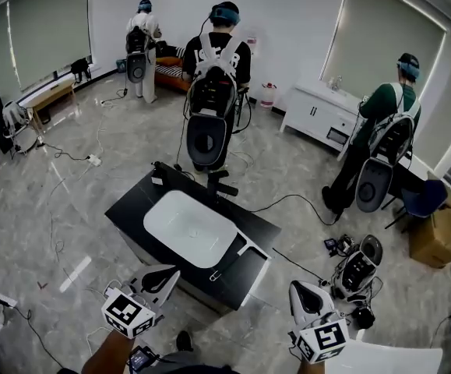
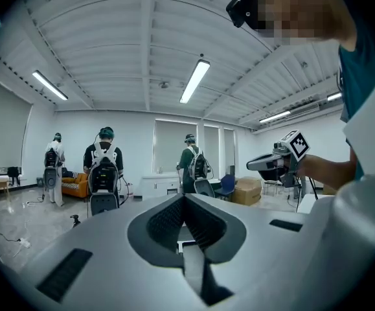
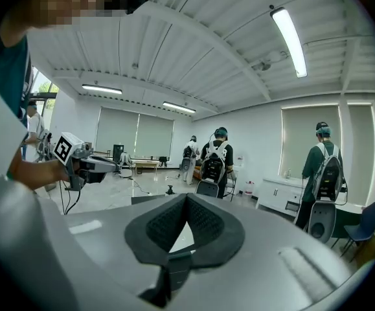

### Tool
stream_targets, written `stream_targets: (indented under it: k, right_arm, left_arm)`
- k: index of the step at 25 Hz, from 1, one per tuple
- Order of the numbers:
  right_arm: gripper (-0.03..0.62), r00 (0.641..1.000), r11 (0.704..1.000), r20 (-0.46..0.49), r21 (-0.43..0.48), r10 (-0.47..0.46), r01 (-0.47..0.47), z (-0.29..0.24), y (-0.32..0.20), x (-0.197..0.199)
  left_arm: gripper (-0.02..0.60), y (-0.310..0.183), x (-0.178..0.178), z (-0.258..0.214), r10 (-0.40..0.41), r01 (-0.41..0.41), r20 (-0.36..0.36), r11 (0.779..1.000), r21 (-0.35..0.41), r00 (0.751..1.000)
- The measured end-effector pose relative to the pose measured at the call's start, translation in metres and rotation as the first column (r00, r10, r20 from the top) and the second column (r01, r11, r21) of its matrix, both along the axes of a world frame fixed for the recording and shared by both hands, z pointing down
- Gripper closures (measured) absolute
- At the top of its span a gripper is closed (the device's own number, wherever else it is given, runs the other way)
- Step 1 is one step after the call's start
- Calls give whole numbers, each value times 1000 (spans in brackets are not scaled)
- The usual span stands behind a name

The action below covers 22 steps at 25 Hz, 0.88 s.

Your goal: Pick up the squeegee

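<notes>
Left tongs [image 2: 185, 198] and right tongs [image 3: 187, 197] clenched empty, slim white squeegee [image 1: 248, 248] flat on black counter [image 1: 132, 209] beside basin [image 1: 190, 228]

The near edge of the tabletop [image 1: 128, 209] lies open to me, between my left hand-held gripper [image 1: 172, 274] and right hand-held gripper [image 1: 299, 288]. At its far edge a black faucet [image 1: 219, 184] sticks up, and a person [image 1: 217, 84] stands just beyond. Right of the tabletop, a cable [image 1: 295, 197] and gear [image 1: 357, 269] lie on the floor [image 1: 46, 232].
</notes>
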State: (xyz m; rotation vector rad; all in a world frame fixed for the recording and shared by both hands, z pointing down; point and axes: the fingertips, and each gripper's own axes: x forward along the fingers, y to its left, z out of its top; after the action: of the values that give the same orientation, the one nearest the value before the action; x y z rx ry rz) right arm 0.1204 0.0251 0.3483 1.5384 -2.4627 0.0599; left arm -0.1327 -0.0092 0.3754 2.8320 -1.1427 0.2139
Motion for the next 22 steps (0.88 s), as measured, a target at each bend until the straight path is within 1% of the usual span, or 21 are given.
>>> stream_targets:
  k: [4,10,14,18,22]
  right_arm:
    - [585,999,999,-5,3,38,-38,-2,-26,-4]
    - [585,995,995,-13,16,96,-95,-3,-58,-15]
    - [585,993,993,-28,34,111,-110,-8,-73,-28]
    - [585,994,995,-51,25,101,-100,-13,-88,-43]
    - [585,996,997,-44,26,76,-75,-9,-115,-33]
  left_arm:
    - [575,-37,2,1,51,-51,8,999,-5,999]
    - [575,-79,-10,5,103,-103,-1,995,-5,995]
    - [575,-100,-18,12,131,-131,5,991,-5,991]
    - [575,-114,-29,14,135,-135,-4,991,-22,991]
    - [575,-131,-21,23,106,-106,4,994,-34,994]
